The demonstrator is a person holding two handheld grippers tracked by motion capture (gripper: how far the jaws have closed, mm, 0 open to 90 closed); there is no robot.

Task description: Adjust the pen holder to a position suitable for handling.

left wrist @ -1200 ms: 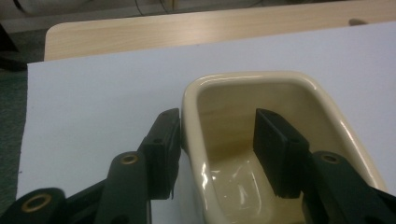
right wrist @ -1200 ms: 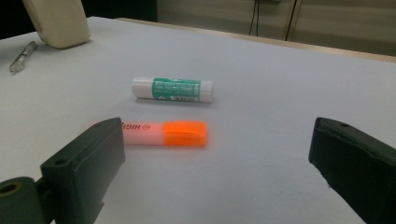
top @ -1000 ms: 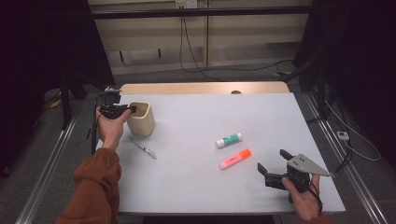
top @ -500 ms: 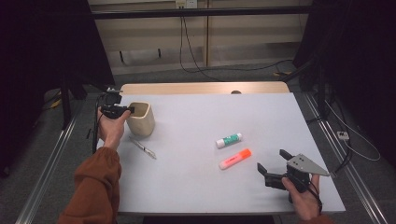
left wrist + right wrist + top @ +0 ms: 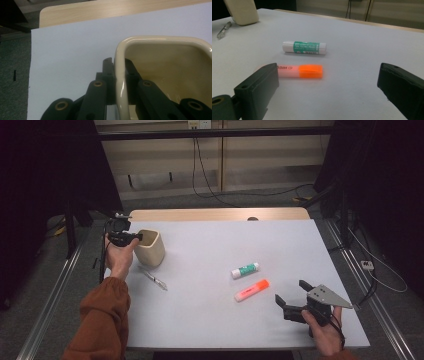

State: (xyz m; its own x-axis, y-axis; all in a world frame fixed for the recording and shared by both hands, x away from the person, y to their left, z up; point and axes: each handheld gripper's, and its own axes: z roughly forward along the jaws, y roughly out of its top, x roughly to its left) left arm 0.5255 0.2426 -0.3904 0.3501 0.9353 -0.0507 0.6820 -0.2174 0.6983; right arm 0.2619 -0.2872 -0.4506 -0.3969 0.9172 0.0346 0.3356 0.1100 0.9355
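A cream square cup (image 5: 149, 247) stands upright at the table's left. My left gripper (image 5: 131, 238) has just been closing and is shut on the cup's left wall (image 5: 121, 80), one jaw outside and one inside. An orange highlighter (image 5: 251, 290) and a green-labelled glue stick (image 5: 245, 270) lie right of centre. My right gripper (image 5: 291, 295) stands open near the front right, pointing at the highlighter (image 5: 299, 71), with nothing between its fingers (image 5: 262, 82). A clear pen (image 5: 153, 278) lies in front of the cup.
The glue stick (image 5: 304, 47) lies just beyond the highlighter in the right gripper view, the cup (image 5: 242, 11) and pen (image 5: 223, 30) far off to the left. A wooden strip (image 5: 215, 214) runs along the table's far edge. Metal rails (image 5: 45, 310) flank the table.
Both hands stay where they were; the left gripper stays at the cup's left rim. No object has moved.
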